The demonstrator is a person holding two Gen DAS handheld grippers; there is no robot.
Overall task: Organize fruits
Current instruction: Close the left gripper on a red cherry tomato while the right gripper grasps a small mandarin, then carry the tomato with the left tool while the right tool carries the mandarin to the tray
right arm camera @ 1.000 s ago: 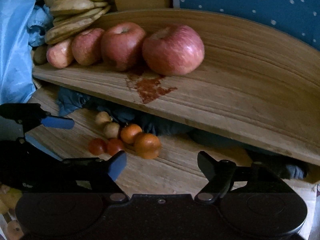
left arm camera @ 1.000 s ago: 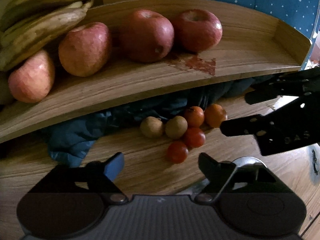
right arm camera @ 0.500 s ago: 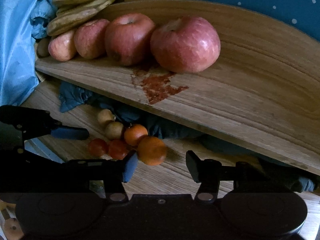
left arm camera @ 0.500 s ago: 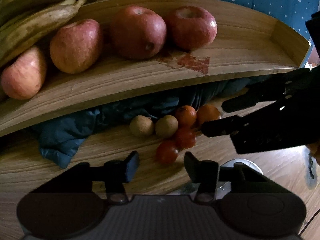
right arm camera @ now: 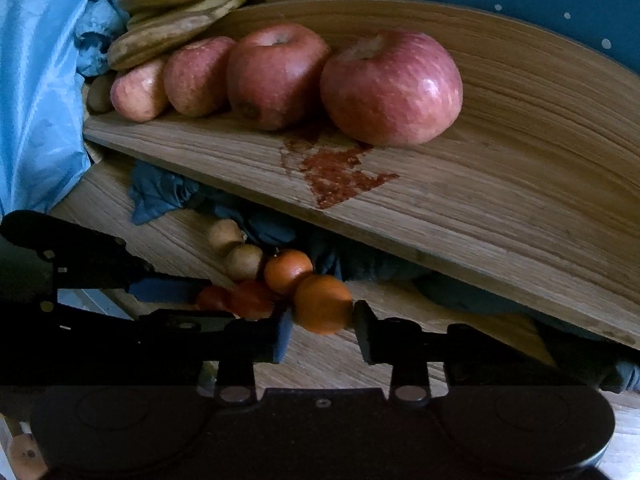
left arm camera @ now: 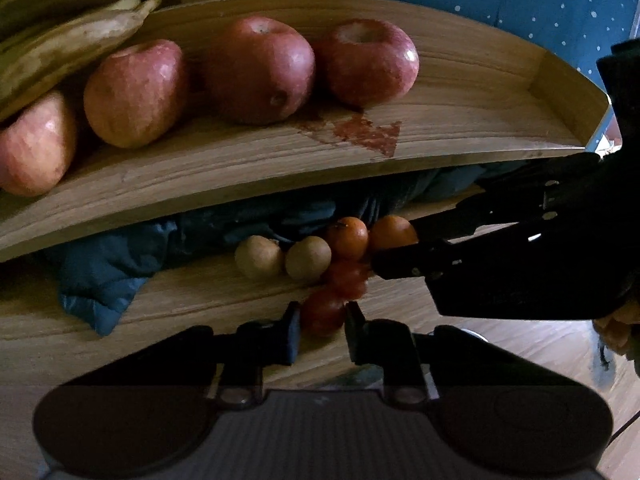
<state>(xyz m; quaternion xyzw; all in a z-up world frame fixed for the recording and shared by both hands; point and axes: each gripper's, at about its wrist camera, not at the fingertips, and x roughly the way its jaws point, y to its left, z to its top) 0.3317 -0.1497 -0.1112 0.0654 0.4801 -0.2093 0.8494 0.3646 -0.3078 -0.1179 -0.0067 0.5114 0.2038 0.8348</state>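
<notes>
Left wrist view showed the left gripper (left arm camera: 322, 326) low over a wooden tabletop (left arm camera: 192, 308), its two fingers drawn narrow around a small red tomato (left arm camera: 323, 314), one pad on each side. Whether the pads were pressing the skin or only close beside it could not be told. Just beyond lay a second red tomato (left arm camera: 347, 279), two orange tangerines (left arm camera: 347, 237), and two small brown round fruits (left arm camera: 259, 257), all bunched together and touching in front of a crumpled blue cloth (left arm camera: 100, 276). Above them ran a raised wooden tray (left arm camera: 280, 176) that held four red apples (left arm camera: 260, 70) and bananas (left arm camera: 68, 52) at its left end.

Right wrist view showed the right gripper (right arm camera: 322, 328) with its fingers narrowed around the nearest tangerine (right arm camera: 323, 304), at the fruit's widest part. Contact looked likely on both sides, though a firm grip was not certain.

Both fruits were probably light. The tomato seemed soft, thin-skinned and smooth, so it would likely bruise or split under hard pressure and might slip; a gentle hold across its middle suited it. The tangerine's peel looked slightly rough and springy, which should give better friction, and again the widest point was the best place to hold. As the fruits touched each other, lifting one might set its neighbours rolling.
</notes>
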